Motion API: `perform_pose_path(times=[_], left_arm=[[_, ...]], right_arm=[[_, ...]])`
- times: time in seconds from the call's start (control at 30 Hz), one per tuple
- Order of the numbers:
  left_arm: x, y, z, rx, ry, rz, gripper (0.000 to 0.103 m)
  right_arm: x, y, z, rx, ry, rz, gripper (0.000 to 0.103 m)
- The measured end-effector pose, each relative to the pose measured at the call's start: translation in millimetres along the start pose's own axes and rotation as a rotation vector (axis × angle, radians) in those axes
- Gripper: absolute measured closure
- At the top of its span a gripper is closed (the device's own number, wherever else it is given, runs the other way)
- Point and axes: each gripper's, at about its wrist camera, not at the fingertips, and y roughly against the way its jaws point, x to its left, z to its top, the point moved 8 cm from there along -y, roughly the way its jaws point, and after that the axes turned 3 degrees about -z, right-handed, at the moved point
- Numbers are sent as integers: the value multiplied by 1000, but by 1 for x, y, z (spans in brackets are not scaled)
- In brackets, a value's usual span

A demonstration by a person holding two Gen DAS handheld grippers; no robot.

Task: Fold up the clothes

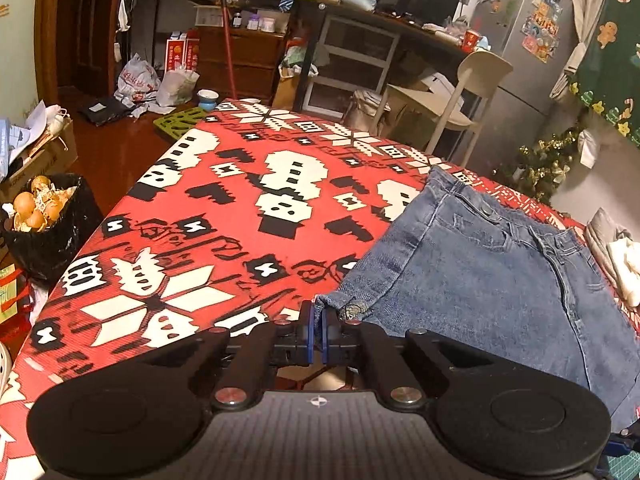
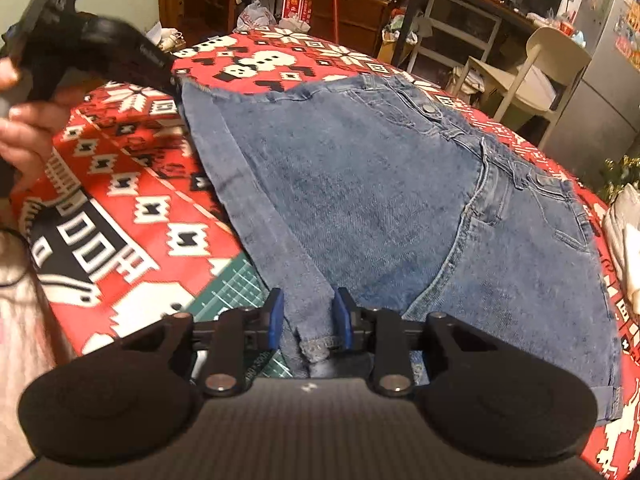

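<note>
Blue denim shorts (image 2: 380, 184) lie spread on the table's red patterned cloth (image 2: 132, 184), waistband and button toward the far side. My right gripper (image 2: 309, 320) is shut on a bunched hem corner at the near edge, and the denim fills the gap between its blue pads (image 2: 276, 320). My left gripper (image 1: 319, 330) is shut on the other hem corner of the shorts (image 1: 480, 264), its pads almost touching. In the right wrist view the left gripper (image 2: 173, 80) shows at the upper left, held in a person's hand (image 2: 24, 136), pinching that corner.
A green cutting mat (image 2: 232, 284) peeks out from under the cloth at the near edge. White fabric (image 2: 624, 232) sits at the table's right edge. A pale chair (image 1: 468, 92) stands behind the table, and a black bin bag of eggshells (image 1: 44, 216) to its left.
</note>
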Motion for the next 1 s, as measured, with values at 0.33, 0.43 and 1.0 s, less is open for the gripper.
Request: perform_pose_path(times=[0.33, 0.43, 1.0], left_arm=[[11, 1, 6, 7, 125, -98, 100], [13, 0, 7, 9, 146, -116, 100], [-10, 23, -30, 108, 253, -175, 93]], right_arm=[[62, -36, 49, -93, 195, 26, 71], [59, -52, 52, -86, 196, -18, 71], [-17, -45, 79, -74, -213, 185, 101]])
